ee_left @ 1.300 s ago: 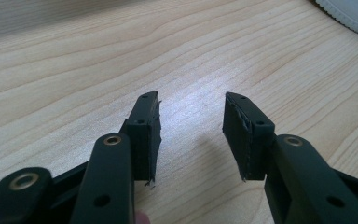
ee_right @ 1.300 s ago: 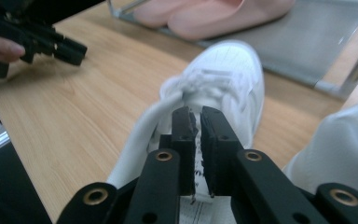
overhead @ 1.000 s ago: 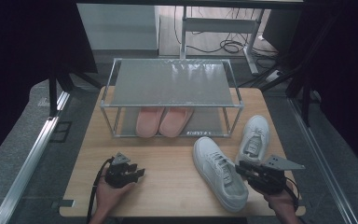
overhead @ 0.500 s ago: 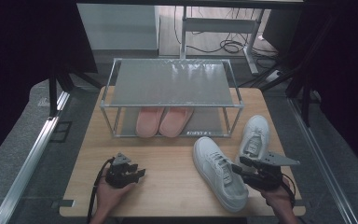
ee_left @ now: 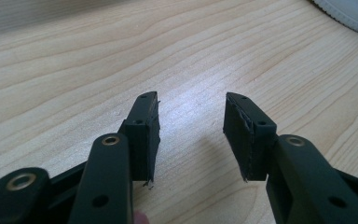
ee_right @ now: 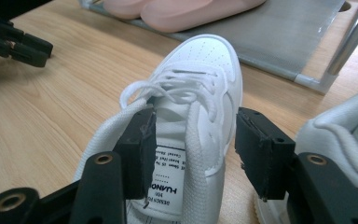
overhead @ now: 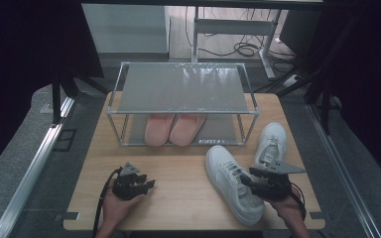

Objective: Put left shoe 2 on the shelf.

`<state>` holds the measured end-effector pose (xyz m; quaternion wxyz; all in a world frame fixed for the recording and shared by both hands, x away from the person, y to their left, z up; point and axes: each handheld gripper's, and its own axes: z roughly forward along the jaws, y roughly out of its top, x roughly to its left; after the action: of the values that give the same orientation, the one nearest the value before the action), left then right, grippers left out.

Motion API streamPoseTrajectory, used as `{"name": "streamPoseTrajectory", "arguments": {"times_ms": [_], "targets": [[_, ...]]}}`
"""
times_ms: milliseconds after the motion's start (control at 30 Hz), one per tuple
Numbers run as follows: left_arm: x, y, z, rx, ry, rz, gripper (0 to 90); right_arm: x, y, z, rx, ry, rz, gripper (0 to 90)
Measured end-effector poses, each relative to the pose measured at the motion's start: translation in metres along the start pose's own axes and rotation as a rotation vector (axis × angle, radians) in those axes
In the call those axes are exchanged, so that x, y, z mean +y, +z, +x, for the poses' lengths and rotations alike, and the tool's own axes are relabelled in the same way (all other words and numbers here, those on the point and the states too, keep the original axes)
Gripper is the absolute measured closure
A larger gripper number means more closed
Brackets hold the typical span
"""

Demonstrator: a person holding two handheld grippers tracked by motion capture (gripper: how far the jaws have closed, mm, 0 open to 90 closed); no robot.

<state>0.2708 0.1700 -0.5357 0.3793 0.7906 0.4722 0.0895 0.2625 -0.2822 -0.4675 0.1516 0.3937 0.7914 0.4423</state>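
Note:
A white sneaker [overhead: 230, 181] lies on the wooden table [overhead: 178, 163], toe toward the rack. My right gripper [overhead: 248, 176] stands at its heel opening. In the right gripper view the right gripper [ee_right: 196, 121] straddles the sneaker's [ee_right: 200, 79] collar and laces. One pad is inside by the tongue label and the other is clear of the outer side. Its jaws have just been opening, so it is open. The left gripper [overhead: 149, 182] rests low over bare wood at the front left. In its own view the left gripper [ee_left: 192, 100] is open with nothing between the pads.
A second white sneaker [overhead: 272, 141] lies at the right, close beside the right gripper. A metal two-tier rack [overhead: 181, 87] stands at the table's back, with pink slippers [overhead: 173, 128] on its lower shelf. The table's front edge runs just under both hands.
The right gripper has shifted slightly left and lower at the near sneaker's heel, and its jaws stand wider apart. The left gripper has not moved.

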Motion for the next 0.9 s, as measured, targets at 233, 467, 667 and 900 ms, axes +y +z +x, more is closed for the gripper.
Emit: {"name": "streamPoseTrajectory", "arguments": {"times_ms": [233,467,667,900], "targets": [[0.0,0.0,0.0,-0.001,0.005,0.001,55.8,-0.002,0.012,0.002,-0.021,-0.008,0.04,50.9],[0.0,0.0,0.0,-0.002,0.009,0.003,55.7,-0.005,0.02,0.003,-0.052,-0.018,0.078,62.4],[0.0,0.001,0.0,-0.002,0.006,0.004,55.7,-0.007,0.022,0.0,-0.068,0.014,0.078,75.5],[-0.001,0.001,0.0,-0.002,0.006,0.004,55.7,-0.01,0.021,-0.003,-0.063,0.063,0.048,79.6]]}}
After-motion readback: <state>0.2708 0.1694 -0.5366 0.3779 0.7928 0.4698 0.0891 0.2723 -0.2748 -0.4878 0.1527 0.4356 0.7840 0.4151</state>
